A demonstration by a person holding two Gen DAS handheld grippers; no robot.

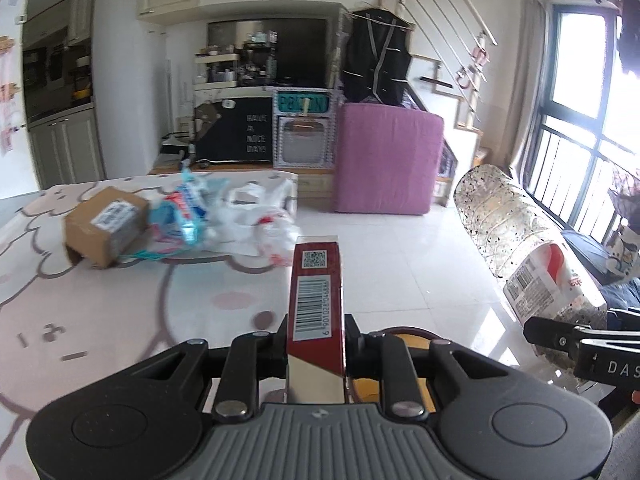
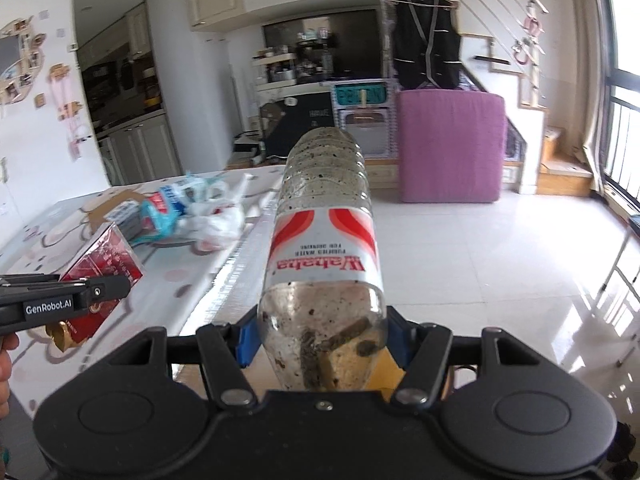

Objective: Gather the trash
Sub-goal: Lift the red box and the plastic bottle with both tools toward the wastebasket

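bottle (image 2: 324,248) neck hidden, shelf items (image 1: 240,60) blurred

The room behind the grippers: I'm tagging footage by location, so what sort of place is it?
Likely a lived-in apartment: kitchen cabinets at the left, a staircase by the window, a cartoon-print table holding trash.

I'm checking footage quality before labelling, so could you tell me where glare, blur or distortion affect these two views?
Left wrist view: the window is blown out, glare streaks the floor, and the table blurs at the left edge. Right wrist view: floor glare at lower right; the fisheye bends the edges; the bottle in the right gripper stays sharp.
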